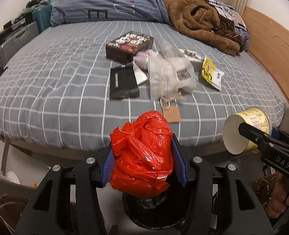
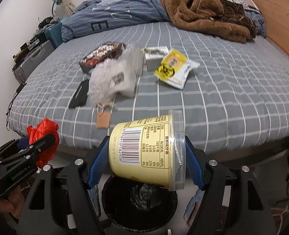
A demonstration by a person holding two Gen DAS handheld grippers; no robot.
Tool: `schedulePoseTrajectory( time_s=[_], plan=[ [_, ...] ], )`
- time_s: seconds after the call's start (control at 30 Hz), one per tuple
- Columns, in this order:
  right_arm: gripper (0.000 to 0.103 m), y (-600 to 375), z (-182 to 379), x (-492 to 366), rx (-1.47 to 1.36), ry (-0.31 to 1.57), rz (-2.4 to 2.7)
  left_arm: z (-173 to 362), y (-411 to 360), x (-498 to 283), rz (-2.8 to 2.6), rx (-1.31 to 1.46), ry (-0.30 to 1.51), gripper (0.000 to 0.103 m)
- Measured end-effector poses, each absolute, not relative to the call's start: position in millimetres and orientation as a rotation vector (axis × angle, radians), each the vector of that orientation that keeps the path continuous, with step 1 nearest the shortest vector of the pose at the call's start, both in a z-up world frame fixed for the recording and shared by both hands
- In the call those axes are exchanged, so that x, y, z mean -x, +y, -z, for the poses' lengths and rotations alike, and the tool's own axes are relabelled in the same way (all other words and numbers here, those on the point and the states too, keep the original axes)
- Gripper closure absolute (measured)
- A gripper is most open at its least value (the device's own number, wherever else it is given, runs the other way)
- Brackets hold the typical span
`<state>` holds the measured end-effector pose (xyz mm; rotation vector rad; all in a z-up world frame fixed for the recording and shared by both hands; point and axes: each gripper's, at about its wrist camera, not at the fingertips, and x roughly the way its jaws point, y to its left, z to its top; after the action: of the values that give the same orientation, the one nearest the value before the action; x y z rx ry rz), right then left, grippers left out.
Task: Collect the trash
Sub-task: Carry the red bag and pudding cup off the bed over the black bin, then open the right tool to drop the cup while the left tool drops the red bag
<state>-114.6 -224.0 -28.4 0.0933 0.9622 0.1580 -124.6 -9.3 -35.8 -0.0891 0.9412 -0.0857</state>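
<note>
My left gripper (image 1: 143, 152) is shut on a crumpled red plastic bag (image 1: 142, 154), held just above a black trash bin (image 1: 144, 213) on the floor at the foot of the bed. My right gripper (image 2: 146, 152) is shut on a pale yellow paper cup (image 2: 144, 150) lying sideways, its clear lid to the right, over the same bin (image 2: 138, 205), which has a black liner. In the left wrist view the cup (image 1: 244, 131) shows at the right with its open bottom towards me. The red bag (image 2: 43, 137) appears at the left of the right wrist view.
On the grey checked bed (image 1: 46, 82) lie a dark box (image 1: 129, 46), a flat black pouch (image 1: 123, 82), a grey drawstring bag (image 1: 172, 76) with a tag, a yellow snack packet (image 1: 211, 72) and a small white box (image 2: 154, 58). A brown blanket (image 1: 199, 17) and blue duvet lie at the back. Suitcases (image 1: 17, 39) stand left.
</note>
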Motion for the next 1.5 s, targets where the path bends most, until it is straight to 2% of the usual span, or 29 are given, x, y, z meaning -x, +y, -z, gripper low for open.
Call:
schedulePoseTrajectory(
  time_s=[0.67,1.1,1.5],
  plan=[
    [0.035,-208,104,156,-0.085,1.146,-0.168,109,-4,165,0.060,0.113,1.097,0.052],
    [0.035,-195,184,139,-0.047,1.322,-0.171,187,7,147,0.040,0.086,1.214,0.052],
    [0.034,-181,218,125,-0.052,1.393,-0.208,213,10,136,0.013,0.073,1.261,0.052]
  ],
)
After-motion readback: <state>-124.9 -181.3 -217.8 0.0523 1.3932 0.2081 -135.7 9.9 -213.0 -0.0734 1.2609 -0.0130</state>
